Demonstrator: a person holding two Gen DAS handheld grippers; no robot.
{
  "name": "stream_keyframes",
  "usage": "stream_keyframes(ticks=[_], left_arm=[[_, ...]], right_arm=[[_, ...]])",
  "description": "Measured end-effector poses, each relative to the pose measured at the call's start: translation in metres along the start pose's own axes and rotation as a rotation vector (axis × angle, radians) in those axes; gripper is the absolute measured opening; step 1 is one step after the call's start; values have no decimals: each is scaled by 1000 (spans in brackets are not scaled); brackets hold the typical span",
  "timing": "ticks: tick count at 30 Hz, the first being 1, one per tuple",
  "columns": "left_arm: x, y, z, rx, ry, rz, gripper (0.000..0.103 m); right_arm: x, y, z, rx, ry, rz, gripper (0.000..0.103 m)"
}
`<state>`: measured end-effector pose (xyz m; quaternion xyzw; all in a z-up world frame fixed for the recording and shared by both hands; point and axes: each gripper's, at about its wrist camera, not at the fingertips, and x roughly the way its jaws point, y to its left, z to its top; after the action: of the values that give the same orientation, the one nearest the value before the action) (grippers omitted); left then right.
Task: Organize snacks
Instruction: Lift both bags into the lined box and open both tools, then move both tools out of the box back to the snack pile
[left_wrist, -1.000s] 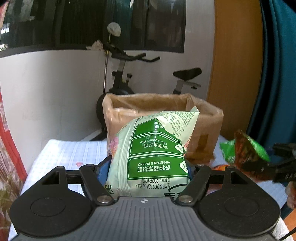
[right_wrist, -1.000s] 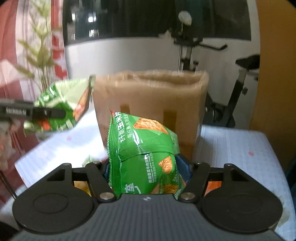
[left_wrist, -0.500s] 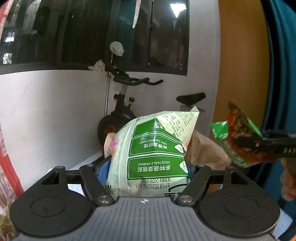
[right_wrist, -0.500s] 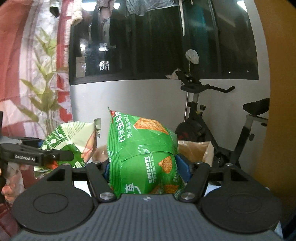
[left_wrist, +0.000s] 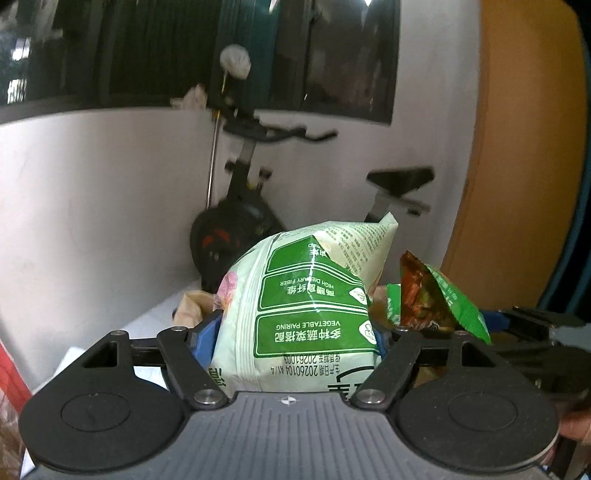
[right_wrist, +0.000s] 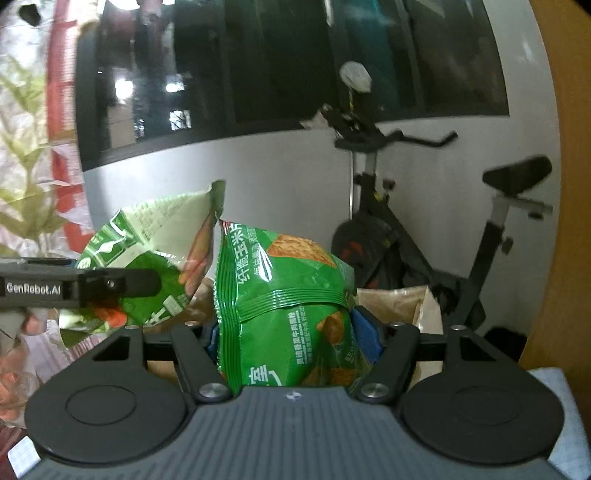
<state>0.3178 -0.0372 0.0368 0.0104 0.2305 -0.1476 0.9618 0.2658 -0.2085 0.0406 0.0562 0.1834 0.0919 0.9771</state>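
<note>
My left gripper (left_wrist: 295, 332) is shut on a pale green vegetable snack bag (left_wrist: 306, 302), held up in the air. My right gripper (right_wrist: 291, 336) is shut on a bright green corn chip bag (right_wrist: 284, 295). Each bag shows in the other view: the chip bag (left_wrist: 436, 295) to the right of the left gripper, the pale bag (right_wrist: 155, 251) to the left of the right gripper. The brown cardboard box (right_wrist: 402, 306) lies just beyond and below both bags; only its rim shows (left_wrist: 192, 306).
An exercise bike (right_wrist: 417, 229) stands behind the box against a white wall. A table with a checked cloth (right_wrist: 569, 406) shows at the lower right. An orange panel (left_wrist: 517, 147) is at the right. A plant-print curtain (right_wrist: 33, 147) hangs at the left.
Both grippers have risen with their bags and come close together above the box. The box has dropped low in both views, mostly hidden behind the bags.
</note>
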Motion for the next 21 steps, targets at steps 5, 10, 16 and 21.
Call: stream_keyframes(ticks=[5, 10, 16, 21], left_arm=[[19, -1, -4, 16, 36, 39, 87], [10, 6, -7, 23, 35, 39, 88], [-14, 8, -10, 13, 29, 60, 88], [-46, 16, -25, -54, 53, 66, 88]], right_arm=[[16, -7, -13, -8, 55, -34, 75], [9, -11, -14, 1, 65, -26, 85], [-18, -12, -15, -15, 57, 9, 85], [-43, -12, -16, 4, 59, 46, 90]])
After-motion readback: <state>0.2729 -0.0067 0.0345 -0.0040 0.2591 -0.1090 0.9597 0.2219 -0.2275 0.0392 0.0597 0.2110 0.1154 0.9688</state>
